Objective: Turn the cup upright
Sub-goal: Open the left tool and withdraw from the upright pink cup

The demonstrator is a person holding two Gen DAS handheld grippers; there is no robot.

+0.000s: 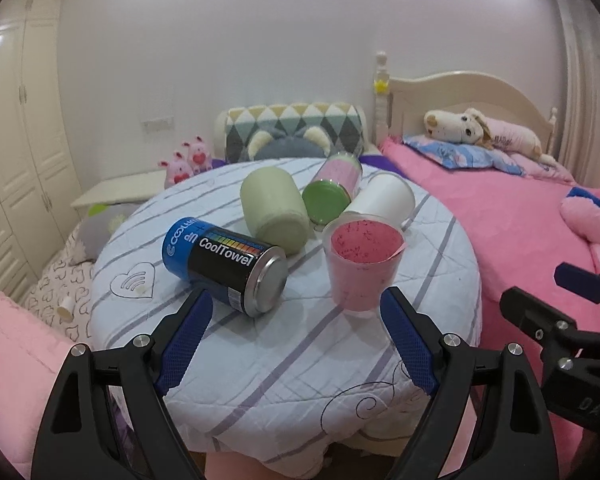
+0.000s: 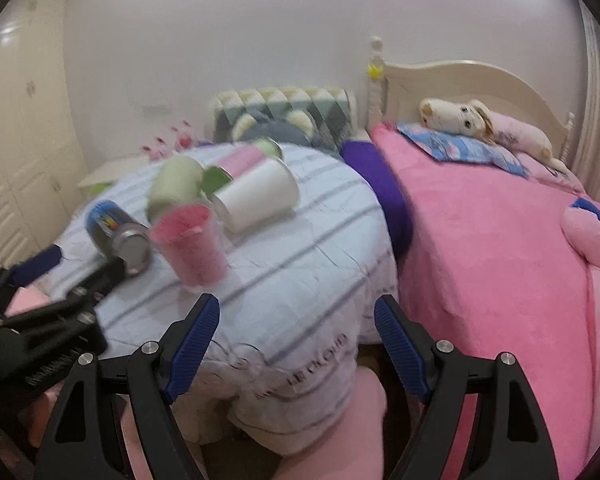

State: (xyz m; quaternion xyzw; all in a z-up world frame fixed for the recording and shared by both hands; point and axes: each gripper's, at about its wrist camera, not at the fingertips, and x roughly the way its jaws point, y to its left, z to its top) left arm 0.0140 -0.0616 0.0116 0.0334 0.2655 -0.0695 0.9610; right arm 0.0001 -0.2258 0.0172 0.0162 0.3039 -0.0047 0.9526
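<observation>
While the pink cup (image 1: 363, 264) is already standing upright near the front edge of the round table (image 1: 260, 360), the white cup (image 1: 384, 199) is lying on its side just behind it, beside the green-lidded jar (image 1: 327, 200). Both the left gripper (image 1: 296, 344) and the right gripper (image 2: 296, 344) are hovering with jaws spread wide, grasping nothing. In my judgement, the operator should be closing on the white cup's wall clear of the pink one, then tilting gently.

Motion-blurred right-wrist view; white cup (image 1: 384, 196) partly behind pink cup (image 1: 363, 264).
</observation>
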